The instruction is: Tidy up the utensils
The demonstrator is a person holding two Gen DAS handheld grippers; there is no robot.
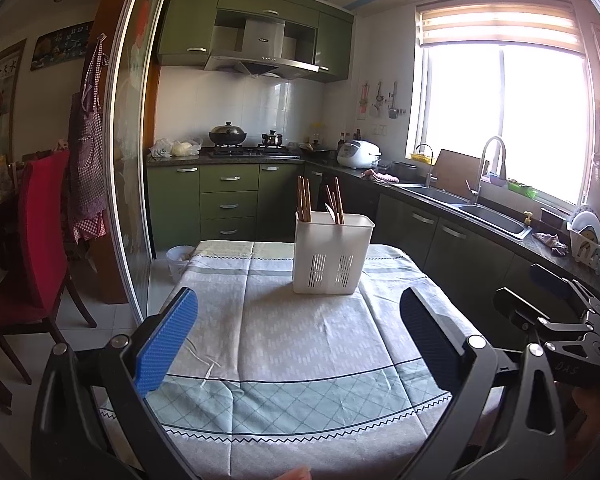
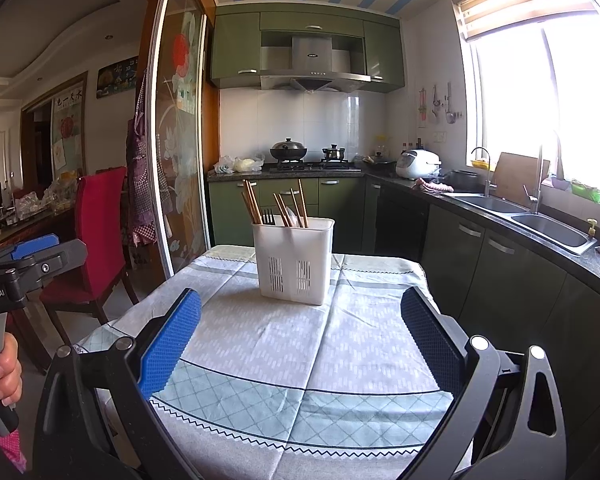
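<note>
Sunlit from a window on the right, a green-cabinet kitchen surrounds a bench (image 1: 300, 360) draped in a grey and pale green patterned cloth. Nearest, the left tongs (image 1: 298, 340) hang above the cloth's near part, blue pads wide apart and holding nothing. The right tongs (image 2: 300, 340) sit beside them at similar height, equally wide and empty. A hand (image 2: 6, 372) grips the left handle at the edge of the right view. Farther along the bench a white slotted utensil holder (image 1: 332, 256) stands upright, well apart from both tongs. Wooden chopsticks (image 2: 251, 204) stick up from its left compartment, more chopsticks, a black fork (image 2: 268, 216) and something white beside them. Beyond, a red chair (image 1: 40, 216) stands left and a double sink (image 2: 540, 220) right.
</note>
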